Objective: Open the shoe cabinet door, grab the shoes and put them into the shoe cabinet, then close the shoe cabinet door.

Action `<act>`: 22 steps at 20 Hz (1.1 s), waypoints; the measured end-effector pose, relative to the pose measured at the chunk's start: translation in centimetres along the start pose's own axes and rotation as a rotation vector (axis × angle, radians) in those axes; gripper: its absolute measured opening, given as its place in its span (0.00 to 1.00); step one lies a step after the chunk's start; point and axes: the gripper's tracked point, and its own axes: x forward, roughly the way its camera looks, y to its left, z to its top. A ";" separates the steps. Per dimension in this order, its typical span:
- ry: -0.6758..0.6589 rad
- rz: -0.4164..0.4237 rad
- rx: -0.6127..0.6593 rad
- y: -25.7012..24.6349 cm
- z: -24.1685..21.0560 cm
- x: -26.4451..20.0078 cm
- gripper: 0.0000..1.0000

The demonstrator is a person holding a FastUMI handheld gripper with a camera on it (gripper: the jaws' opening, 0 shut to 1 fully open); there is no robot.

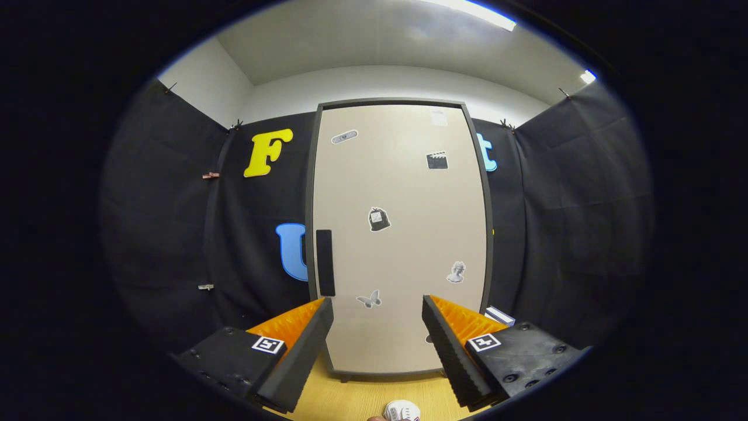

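The shoe cabinet (400, 234) stands straight ahead, tall and beige with a dark frame, and its door is closed. A black vertical handle (325, 262) sits on the door's left side, just above my left finger. Several small stickers dot the door. My gripper (377, 307) is open, its fingers spread wide with nothing between them, a short way in front of the door's lower part. The toe of a white shoe (402, 410) peeks in low between the fingers on the wooden floor.
Black cloth walls close in on both sides of the cabinet. A pale wooden floor (350, 397) runs under the cabinet's base. A small white and blue box (499, 316) lies by the cabinet's lower right corner, behind my right finger.
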 end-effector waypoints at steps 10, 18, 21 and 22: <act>0.040 0.049 -0.091 4.5 1.7 9.1 0.98; 0.095 0.065 -0.111 8.9 -1.0 16.3 0.98; 0.153 0.056 -0.121 9.1 -3.1 18.3 0.98; 0.176 0.058 -0.106 9.3 -3.8 18.7 0.98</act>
